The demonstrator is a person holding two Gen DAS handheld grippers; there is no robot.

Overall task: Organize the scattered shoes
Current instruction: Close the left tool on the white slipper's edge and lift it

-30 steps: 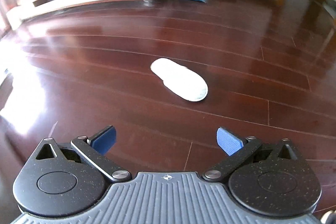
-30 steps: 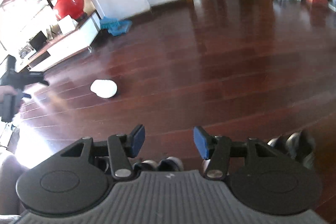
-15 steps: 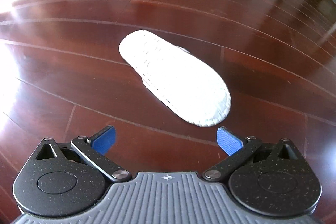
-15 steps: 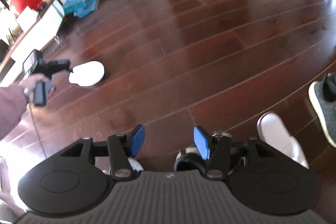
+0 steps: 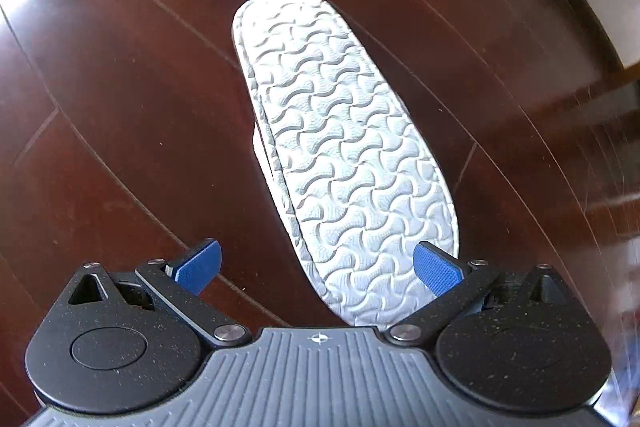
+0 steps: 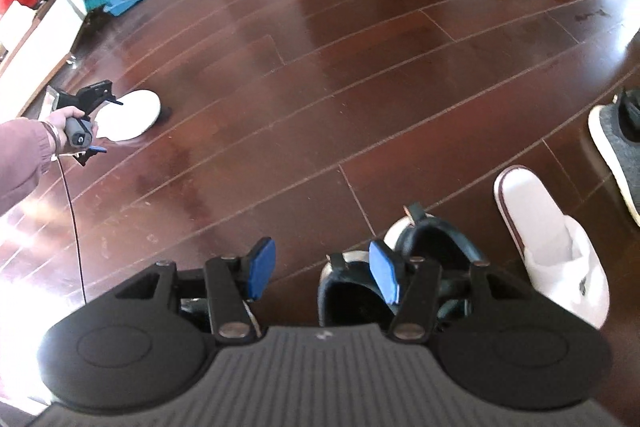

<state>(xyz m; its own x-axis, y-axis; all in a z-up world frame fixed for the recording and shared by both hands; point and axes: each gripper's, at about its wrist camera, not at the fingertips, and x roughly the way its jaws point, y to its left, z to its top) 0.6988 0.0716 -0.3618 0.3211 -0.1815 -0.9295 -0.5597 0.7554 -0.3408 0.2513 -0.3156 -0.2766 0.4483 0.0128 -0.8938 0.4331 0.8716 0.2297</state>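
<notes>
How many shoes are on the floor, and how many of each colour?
White slippers: 2
Black shoes: 2
Grey sneaker: 1
Total: 5

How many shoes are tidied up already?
Looks barely started. A white slipper lies beside a pair of dark shoes and a grey sneaker, perhaps already gathered. In hand: nothing yet. The left gripper, jaws open, hovers over the upside-down white slipper, apart from the others. The right gripper is open, empty. Left: grab that slipper and bring it to its mate.
</notes>
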